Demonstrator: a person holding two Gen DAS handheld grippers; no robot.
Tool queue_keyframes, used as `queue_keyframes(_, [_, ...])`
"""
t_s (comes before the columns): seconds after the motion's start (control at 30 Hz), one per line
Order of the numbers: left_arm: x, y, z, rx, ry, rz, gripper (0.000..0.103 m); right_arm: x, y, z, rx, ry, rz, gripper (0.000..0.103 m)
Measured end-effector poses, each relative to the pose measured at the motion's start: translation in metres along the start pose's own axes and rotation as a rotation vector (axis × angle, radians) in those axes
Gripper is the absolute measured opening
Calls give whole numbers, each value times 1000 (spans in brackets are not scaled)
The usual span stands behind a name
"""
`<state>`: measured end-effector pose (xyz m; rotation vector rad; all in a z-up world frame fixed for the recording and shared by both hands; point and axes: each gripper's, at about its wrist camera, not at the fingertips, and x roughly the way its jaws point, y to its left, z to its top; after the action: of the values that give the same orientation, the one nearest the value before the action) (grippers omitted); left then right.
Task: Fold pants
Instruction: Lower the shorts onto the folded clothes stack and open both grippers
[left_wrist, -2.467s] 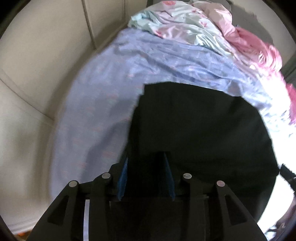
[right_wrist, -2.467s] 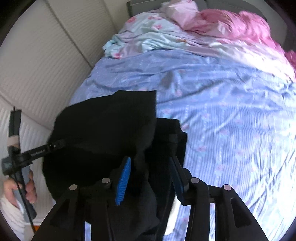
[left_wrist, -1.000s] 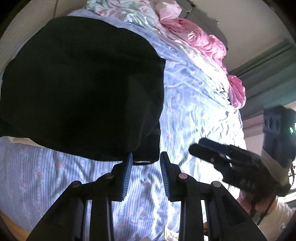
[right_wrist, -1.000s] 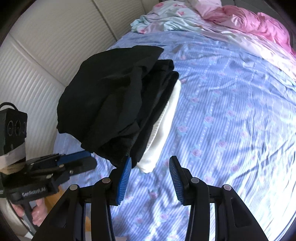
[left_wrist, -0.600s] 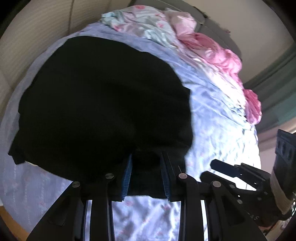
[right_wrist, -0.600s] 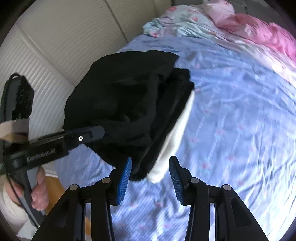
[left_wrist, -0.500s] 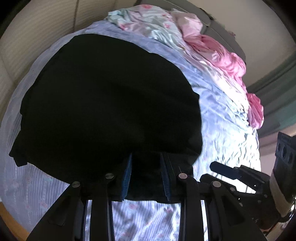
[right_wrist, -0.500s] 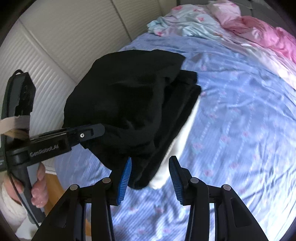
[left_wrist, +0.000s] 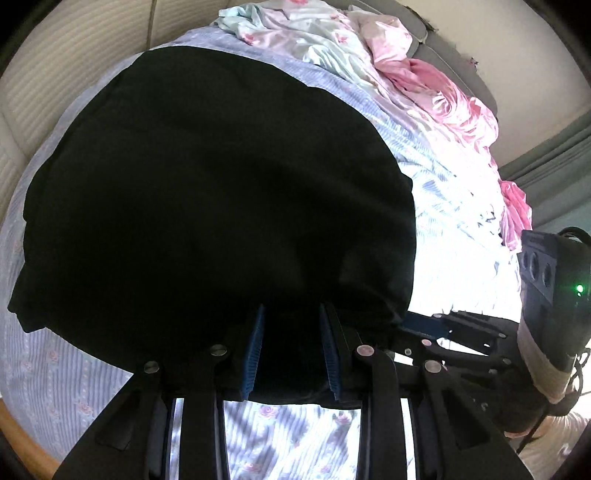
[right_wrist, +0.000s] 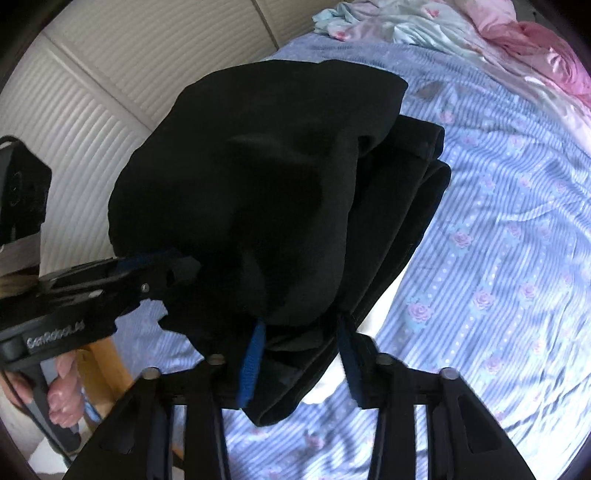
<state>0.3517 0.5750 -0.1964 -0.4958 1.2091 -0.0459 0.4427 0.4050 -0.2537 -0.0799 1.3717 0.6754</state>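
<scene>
The black pants (left_wrist: 214, 192) lie folded in a thick bundle on the blue flowered bedsheet (left_wrist: 288, 435); in the right wrist view the pants (right_wrist: 258, 184) show stacked layers with a white lining strip (right_wrist: 384, 306) along the right edge. My left gripper (left_wrist: 291, 332) is open, its blue pads on either side of the bundle's near edge. My right gripper (right_wrist: 301, 336) is open around the bundle's near corner. The left gripper also shows in the right wrist view (right_wrist: 155, 273), against the pants' left side. The right gripper shows in the left wrist view (left_wrist: 436, 328), at the bundle's right edge.
Crumpled pink and pale floral bedding (left_wrist: 424, 85) lies at the head of the bed. A cream ribbed padded wall (right_wrist: 122, 74) runs along the left side. A wooden bed edge (right_wrist: 110, 369) is near the holding hand. Bare sheet (right_wrist: 498, 258) stretches to the right.
Both grippers have moved in on the folded pants. The bundle's near edge now sits between the open pads of each gripper, where before it lay just ahead of them.
</scene>
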Motion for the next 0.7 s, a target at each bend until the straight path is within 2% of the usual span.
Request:
queue_keyframes(0.07, [-4, 1, 1, 4, -6, -4, 29, -2, -2, -2, 28, -1, 4, 13])
queue_keyframes(0.1, [-10, 0, 1, 4, -16, -9, 29, -4, -3, -3, 47, -2, 17, 12])
queue_keyframes(0.17, [-20, 1, 0, 6, -35, -15, 29, -16, -7, -9, 130, -11, 78, 10])
queue_keyframes(0.27, [-39, 1, -3, 18, -70, -15, 29, -44, -5, -24, 261, -58, 215, 7])
queue_keyframes(0.43, [-62, -6, -9, 77, -110, 0, 29, -71, 0, -49, 396, -99, 323, 2])
queue_keyframes(0.5, [-62, -8, -12, 99, -106, 12, 29, -72, 0, -56, 405, -103, 294, 2])
queue_keyframes(0.63, [-56, -5, -19, 111, -84, 58, 29, -65, 3, -67, 332, -76, 84, 3])
queue_keyframes(0.7, [-58, -1, -24, 110, -78, 63, 29, -60, -1, -73, 323, -41, 62, 8])
